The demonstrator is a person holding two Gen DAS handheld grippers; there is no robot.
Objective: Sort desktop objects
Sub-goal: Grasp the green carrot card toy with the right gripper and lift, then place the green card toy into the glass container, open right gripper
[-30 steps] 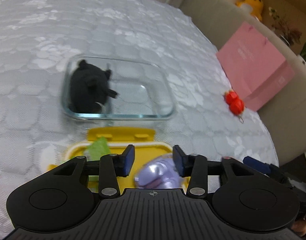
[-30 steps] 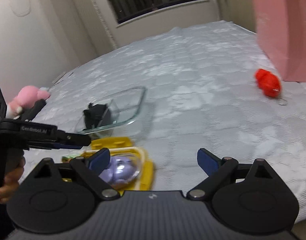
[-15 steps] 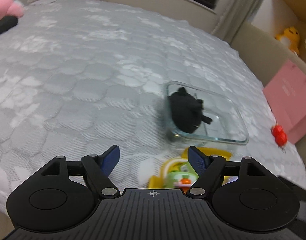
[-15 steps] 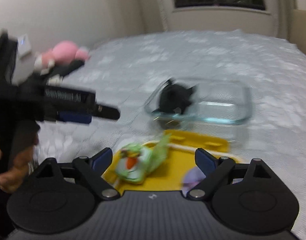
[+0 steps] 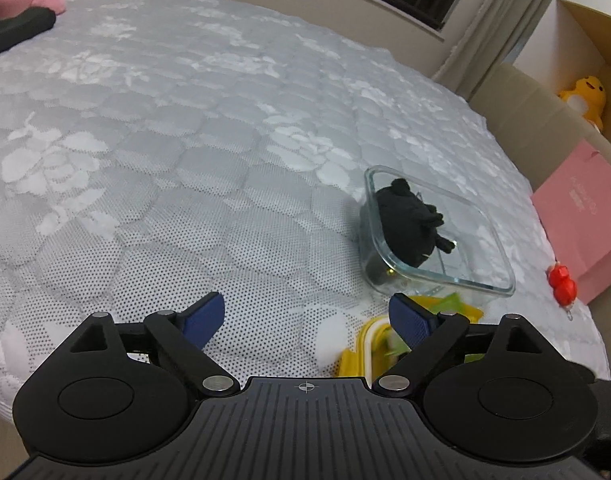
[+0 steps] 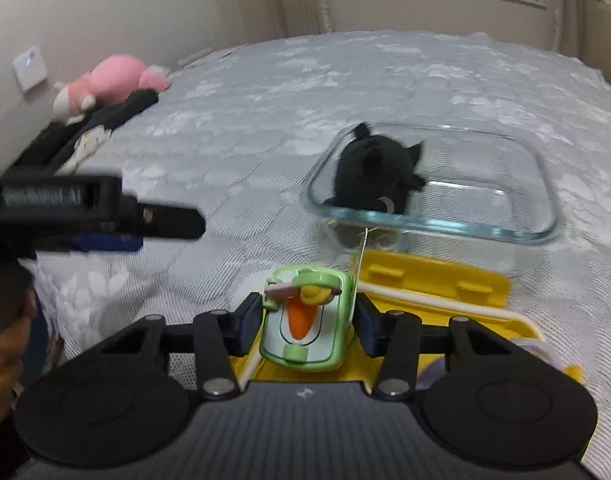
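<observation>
Currently, the right tongs point(image 6: 308, 326) are clenched on the green toy point(image 6: 305, 320), one pad on each side of it, directly above the yellow container point(image 6: 433, 280). Half a second ago these tongs were spread wide with the toy lying loose in the container; the grasp is therefore new, and the toy appears ready to be lifted out. The glass dish point(image 6: 545, 188) sits just ahead of the tongs, beyond the yellow lid, with the black plush point(image 6: 375, 174) inside at its left end. The left tongs point(image 5: 307, 318) are released and empty, having swung away from the container, which now lies under their right finger. A red charm point(image 5: 562, 283) lies far right on the bed point(image 5: 185, 140). The purple toy point(image 6: 541, 354) is mostly hidden behind the right tongs' body; the toy's underside contact cannot be seen.
</observation>
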